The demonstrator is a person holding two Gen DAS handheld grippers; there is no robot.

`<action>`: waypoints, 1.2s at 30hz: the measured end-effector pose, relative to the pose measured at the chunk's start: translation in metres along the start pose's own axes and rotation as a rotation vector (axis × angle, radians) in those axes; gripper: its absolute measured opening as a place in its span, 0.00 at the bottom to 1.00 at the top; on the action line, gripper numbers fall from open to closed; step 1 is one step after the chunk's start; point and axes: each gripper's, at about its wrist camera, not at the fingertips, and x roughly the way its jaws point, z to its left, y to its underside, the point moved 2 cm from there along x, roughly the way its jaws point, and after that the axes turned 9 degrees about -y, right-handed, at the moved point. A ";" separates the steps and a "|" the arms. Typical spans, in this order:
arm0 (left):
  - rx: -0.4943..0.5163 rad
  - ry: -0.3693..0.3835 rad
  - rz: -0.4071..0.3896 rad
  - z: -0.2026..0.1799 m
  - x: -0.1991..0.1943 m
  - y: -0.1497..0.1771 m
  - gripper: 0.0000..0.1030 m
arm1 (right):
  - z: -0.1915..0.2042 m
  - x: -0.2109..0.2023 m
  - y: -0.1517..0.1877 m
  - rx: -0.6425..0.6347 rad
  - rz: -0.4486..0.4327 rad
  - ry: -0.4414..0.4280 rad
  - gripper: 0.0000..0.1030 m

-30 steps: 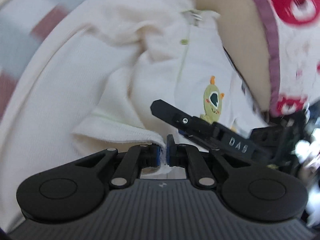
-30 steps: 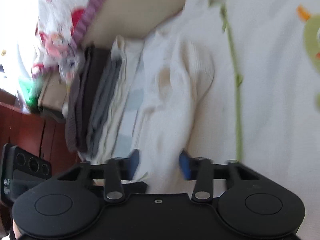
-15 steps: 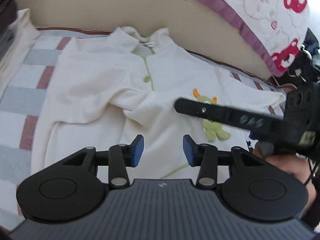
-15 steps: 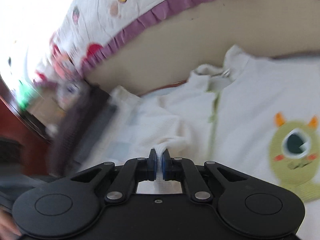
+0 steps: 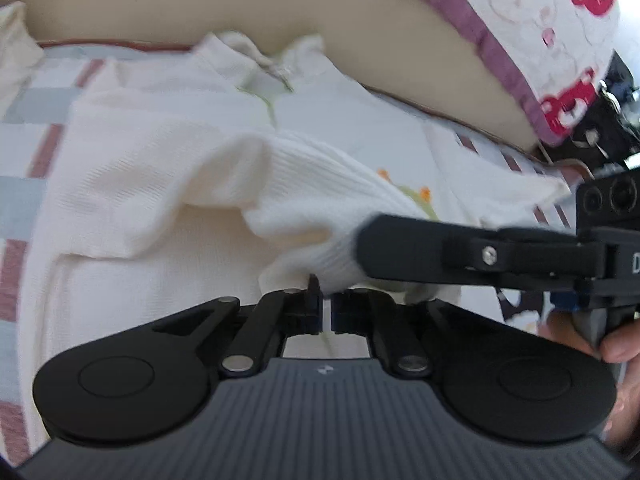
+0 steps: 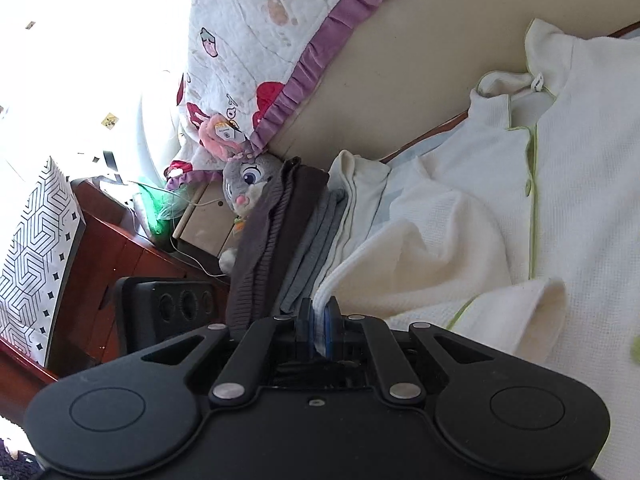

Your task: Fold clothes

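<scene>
The shirt (image 5: 168, 184) is cream with thin green trim, and it lies spread on the bed (image 5: 24, 168), filling the middle of the left view. Its collar is at the top middle, by the tan headboard (image 5: 200, 4). One sleeve (image 5: 320, 200) is pulled across the front of the shirt, down to the low middle of the frame.

The left gripper (image 5: 326, 306) sits at the low middle, and its jaws are almost shut. The sleeve end is right at its tips, but I cannot tell if it is pinched. The right gripper (image 5: 460, 248) reaches in from the right side, lying over the sleeve end. In the right view, the right gripper (image 6: 320, 324) is closed tight on a white fold of the sleeve (image 6: 420, 264), held between its blue pads (image 6: 330, 320).

Half a second ago the left gripper was wide open and stood back from the shirt. Now it has nearly closed and come in close. The sleeve has been drawn over the little green monster picture (image 5: 416, 196), so only its orange horns peek out. The right gripper keeps its hold on the cloth.

A letter "D" shows in white on the right gripper at the right edge of the left view. The rest is cut off.

At the left of the right view are folded clothes (image 6: 288, 240) and a toy bunny (image 6: 248, 184).
</scene>
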 end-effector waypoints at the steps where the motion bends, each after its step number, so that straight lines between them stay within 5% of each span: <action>1: 0.003 -0.026 -0.022 0.004 -0.005 -0.003 0.03 | -0.002 -0.001 0.000 0.008 -0.010 0.003 0.12; 7: -0.009 -0.150 -0.224 0.037 -0.059 -0.035 0.03 | -0.015 -0.012 -0.003 0.042 -0.079 0.100 0.14; 10: -0.090 -0.141 -0.307 0.058 -0.086 -0.041 0.03 | -0.021 -0.008 -0.001 0.042 -0.073 0.183 0.28; 14: -0.517 0.048 -0.396 0.118 -0.108 -0.021 0.03 | -0.026 0.002 0.006 0.035 -0.025 0.256 0.30; 16: -0.766 0.080 -0.361 0.155 -0.108 -0.005 0.03 | -0.028 0.007 0.009 0.020 -0.002 0.272 0.30; 18: -0.823 0.014 -0.303 0.174 -0.105 0.003 0.02 | -0.029 0.011 0.012 0.005 0.022 0.289 0.30; 20: -0.715 -0.076 -0.268 0.174 -0.104 -0.007 0.02 | -0.030 0.015 0.015 -0.011 0.045 0.305 0.31; 23: -0.654 -0.095 -0.295 0.183 -0.122 -0.041 0.02 | -0.032 0.022 0.020 -0.036 0.080 0.335 0.31; 26: -0.621 -0.146 -0.460 0.203 -0.170 -0.081 0.02 | -0.034 0.030 0.028 -0.098 0.113 0.417 0.31; 30: -0.688 -0.322 -0.685 0.250 -0.226 -0.112 0.02 | -0.029 0.042 0.035 -0.239 0.160 0.542 0.31; 33: -0.762 -0.477 -0.687 0.285 -0.225 -0.111 0.03 | -0.033 0.049 0.039 -0.243 0.199 0.549 0.31; 36: -0.843 -0.549 -0.659 0.310 -0.212 -0.096 0.03 | -0.038 0.053 0.043 -0.249 0.228 0.571 0.31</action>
